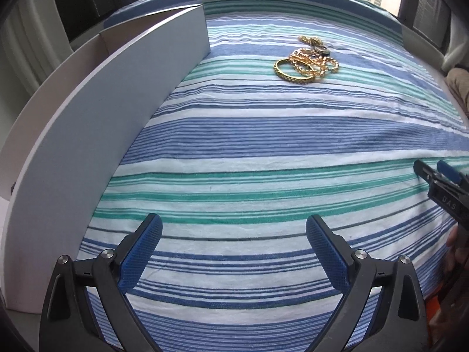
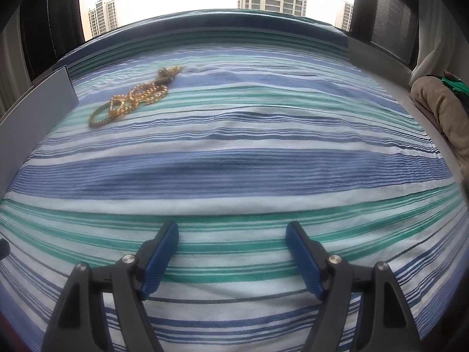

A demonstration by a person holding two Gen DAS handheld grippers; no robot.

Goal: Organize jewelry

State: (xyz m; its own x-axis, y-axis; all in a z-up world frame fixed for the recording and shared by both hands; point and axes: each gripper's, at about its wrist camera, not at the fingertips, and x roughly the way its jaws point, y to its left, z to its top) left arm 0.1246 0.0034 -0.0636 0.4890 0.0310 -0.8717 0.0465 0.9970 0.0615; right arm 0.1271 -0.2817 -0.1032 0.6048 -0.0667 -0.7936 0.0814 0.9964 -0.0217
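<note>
My left gripper and my right gripper both hang over a blue, green and white striped cloth, each with its 2 fingers spread wide and holding nothing. A tangled pile of gold jewelry (bangles and chains) lies far ahead on the cloth, near a grey box at the left.

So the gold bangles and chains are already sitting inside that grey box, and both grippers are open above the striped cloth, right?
Not quite. The gold bangles and chains lie in a heap on the striped cloth, outside the grey box and apart from it, as the left wrist view shows. The rest holds: the left gripper and right gripper are both open above the cloth.
</note>
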